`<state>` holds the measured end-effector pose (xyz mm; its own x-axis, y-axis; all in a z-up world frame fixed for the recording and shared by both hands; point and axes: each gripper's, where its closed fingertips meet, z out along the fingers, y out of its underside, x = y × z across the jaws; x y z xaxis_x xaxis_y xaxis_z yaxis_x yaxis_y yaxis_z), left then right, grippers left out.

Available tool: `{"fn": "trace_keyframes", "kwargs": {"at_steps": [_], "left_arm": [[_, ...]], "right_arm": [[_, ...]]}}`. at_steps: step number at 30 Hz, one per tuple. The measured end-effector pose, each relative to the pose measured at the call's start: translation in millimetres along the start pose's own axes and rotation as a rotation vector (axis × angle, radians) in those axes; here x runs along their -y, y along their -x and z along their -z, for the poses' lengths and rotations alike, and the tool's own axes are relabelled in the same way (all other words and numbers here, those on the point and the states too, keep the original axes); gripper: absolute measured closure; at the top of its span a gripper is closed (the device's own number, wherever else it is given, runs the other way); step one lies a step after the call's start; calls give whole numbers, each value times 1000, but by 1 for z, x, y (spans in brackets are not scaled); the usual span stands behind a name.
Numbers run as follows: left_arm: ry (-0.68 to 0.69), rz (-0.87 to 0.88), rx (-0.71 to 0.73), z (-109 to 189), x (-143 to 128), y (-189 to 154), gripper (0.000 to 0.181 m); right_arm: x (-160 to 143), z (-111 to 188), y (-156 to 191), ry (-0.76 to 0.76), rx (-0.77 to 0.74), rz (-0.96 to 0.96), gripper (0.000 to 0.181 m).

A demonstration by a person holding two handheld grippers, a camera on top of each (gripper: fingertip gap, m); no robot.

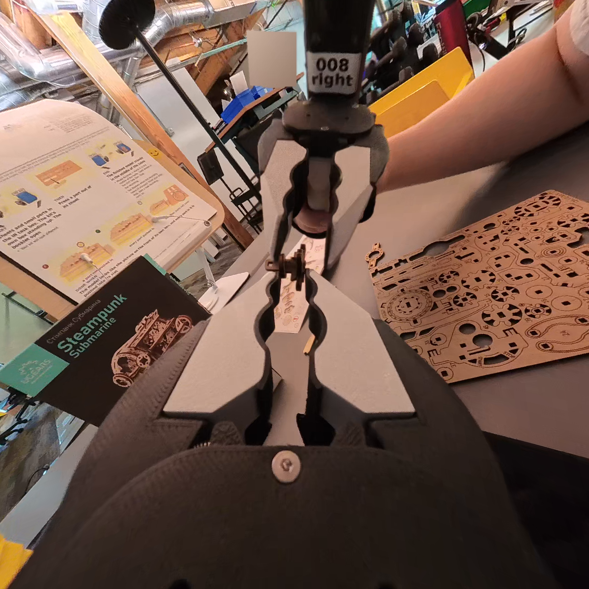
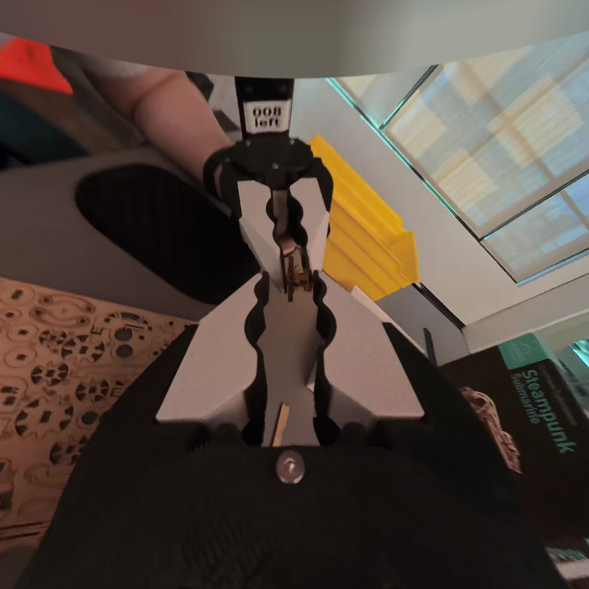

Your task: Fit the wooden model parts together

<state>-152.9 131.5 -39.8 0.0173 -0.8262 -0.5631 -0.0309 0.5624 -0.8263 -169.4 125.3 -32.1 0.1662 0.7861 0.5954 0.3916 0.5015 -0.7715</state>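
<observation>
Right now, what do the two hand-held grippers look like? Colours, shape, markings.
Both match. The left hand-held gripper and right hand-held gripper have a ribbed black body with one silver screw, two pale grey wedge fingers with wavy black inner pads, and a black stem with a white label. No cables visible.

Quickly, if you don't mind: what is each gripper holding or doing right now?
Left gripper: closed on the small wooden gear assembly.
Right gripper: tips at the same assembly; grip cannot be told.

You have small dark gear-and-axle assembly [image 1: 288,266] raised left of punched plywood parts sheet [image 1: 490,296], which lies flat.
</observation>
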Motion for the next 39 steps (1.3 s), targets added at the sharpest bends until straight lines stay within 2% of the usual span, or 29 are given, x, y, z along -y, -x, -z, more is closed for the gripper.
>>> {"fn": "trace_keyframes", "kwargs": {"at_steps": [3, 7, 10, 15, 18, 20, 22, 26, 30, 32, 35, 39], "left_arm": [[20, -11, -4, -1, -3, -1, 169], [21, -8, -2, -1, -3, -1, 169], [27, -5, -5, -2, -5, -3, 169], [15, -1, 0, -2, -2, -3, 169], [19, -7, 22, -1, -3, 1, 169], [21, -3, 35, -1, -4, 3, 169], [24, 1, 32, -1, -4, 3, 169], [51, 6, 17, -2, -8, 1, 169], [88, 18, -9, -4, -14, -3, 169], [101, 49, -22, -5, -17, -4, 169], [100, 106, -42, -5, -17, -3, 169], [48, 146, -26, -3, -8, 1, 169]], "right_arm": [[-6, -4, -1, 57, -33, 49, 157], [-6, -3, -2, 51, -35, 47, 158], [-5, -1, -4, 47, -49, 36, 166], [-3, 0, -4, -21, -22, -49, 166], [5, 6, -11, -72, -66, -42, 159], [6, 10, -15, -76, -68, -59, 160], [-4, 10, -15, -20, -46, -83, 165], [-16, 5, -11, 78, -6, -115, 162], [-33, -1, -5, 281, 28, -115, 162], [-37, -4, -1, 318, 37, -118, 165], [-38, -5, -2, 318, 35, -173, 167], [-28, -3, -6, 211, 34, -247, 168]]}}
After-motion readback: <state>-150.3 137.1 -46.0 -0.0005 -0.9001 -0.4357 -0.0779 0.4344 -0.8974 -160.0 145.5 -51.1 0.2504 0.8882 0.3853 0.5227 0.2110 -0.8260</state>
